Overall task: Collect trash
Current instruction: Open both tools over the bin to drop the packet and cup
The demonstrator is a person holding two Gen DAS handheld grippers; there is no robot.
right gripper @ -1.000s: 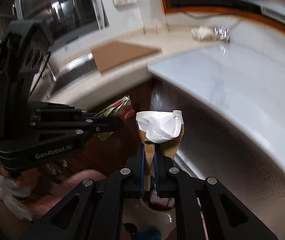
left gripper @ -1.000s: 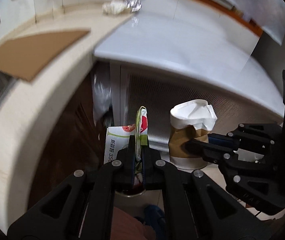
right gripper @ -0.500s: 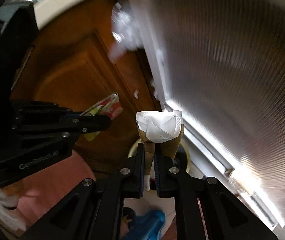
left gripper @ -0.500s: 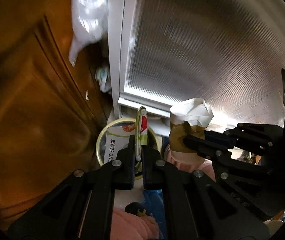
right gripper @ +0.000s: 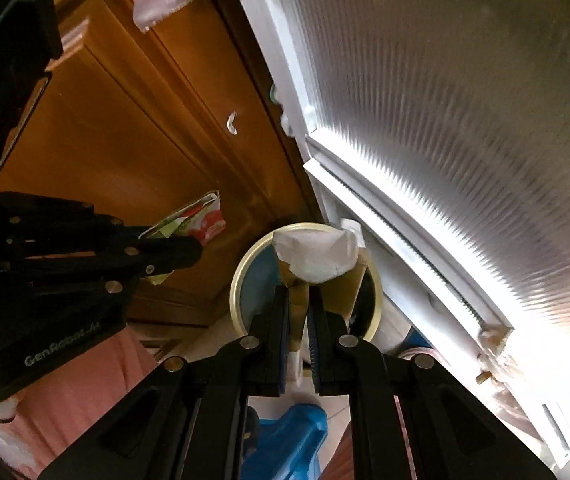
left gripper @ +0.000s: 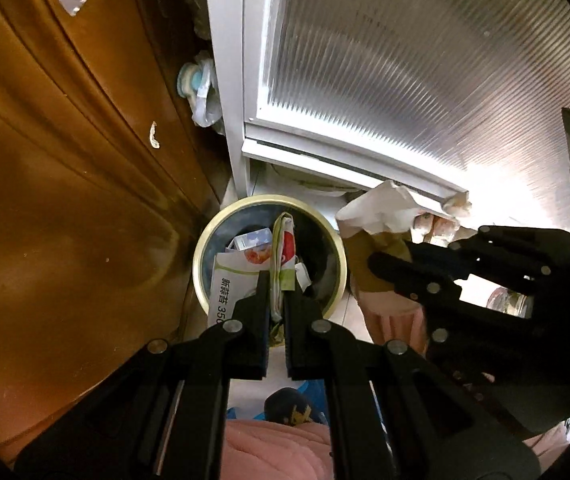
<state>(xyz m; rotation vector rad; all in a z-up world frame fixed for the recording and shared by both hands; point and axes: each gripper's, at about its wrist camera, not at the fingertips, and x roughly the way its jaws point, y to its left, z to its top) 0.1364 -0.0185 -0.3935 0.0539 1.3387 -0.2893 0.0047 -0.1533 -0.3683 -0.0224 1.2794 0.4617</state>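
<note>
Trash: two pieces, each pinched in a gripper over the bin, none released.
Left gripper [left gripper: 277, 280]: clenched on a flattened carton [left gripper: 283, 256], white with red and green print; the carton stands edge-up between the jaws.
Carton place: above the bin's mouth, near its middle in the left wrist view.
Right gripper [right gripper: 298, 300]: clamped on a brown paper cup [right gripper: 349, 292], squeezing its wall flat between the jaws.
Cup: stuffed with crumpled white paper [right gripper: 317, 256] that bulges out of its top.
Cup place: over the bin in the right wrist view; in the left wrist view it sits just beside the bin's right rim.
Bin [left gripper: 205, 248]: round, pale rim, dark inside, standing on the floor; it already holds a white pack with green print [left gripper: 229, 280] and a small box [left gripper: 251, 240].
Around bin: brown wooden cabinet [left gripper: 65, 200] to the left, ribbed translucent panel [left gripper: 405, 60] in a white frame behind.
Person: pink clothing [left gripper: 277, 448] and blue footwear [right gripper: 285, 436] at the lower edge.
</note>
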